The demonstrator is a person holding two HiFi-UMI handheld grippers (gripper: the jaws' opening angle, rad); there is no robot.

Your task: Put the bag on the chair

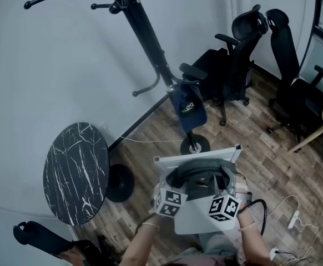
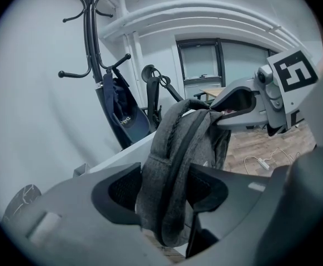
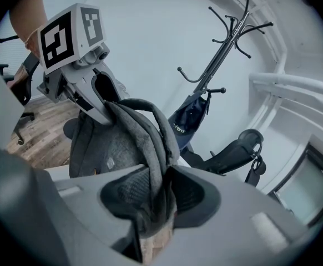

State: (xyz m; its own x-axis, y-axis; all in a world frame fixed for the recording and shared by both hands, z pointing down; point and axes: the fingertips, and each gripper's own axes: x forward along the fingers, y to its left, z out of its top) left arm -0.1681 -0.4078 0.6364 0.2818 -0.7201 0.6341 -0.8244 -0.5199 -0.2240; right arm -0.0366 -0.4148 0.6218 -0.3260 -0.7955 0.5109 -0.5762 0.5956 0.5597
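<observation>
Dim, cool, even light with weak shadows. Both gripper views bulge fisheye-style inside dark round borders, and the near fingers (image 2: 117, 190) look soft and unfocused.

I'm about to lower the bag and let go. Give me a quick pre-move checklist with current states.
1. Left gripper clamped on the grey bag: ok, strap between its pads.
2. Right gripper clamped on it: ok, fabric pinched between its pads.
3. White surface directly under the bag: ok.
4. That surface is the chair: cannot tell; black office chairs stand farther back.
5. Bag already resting on it: cannot tell.
6. Coat rack and its blue bag clear of the grey bag: ok.
</observation>
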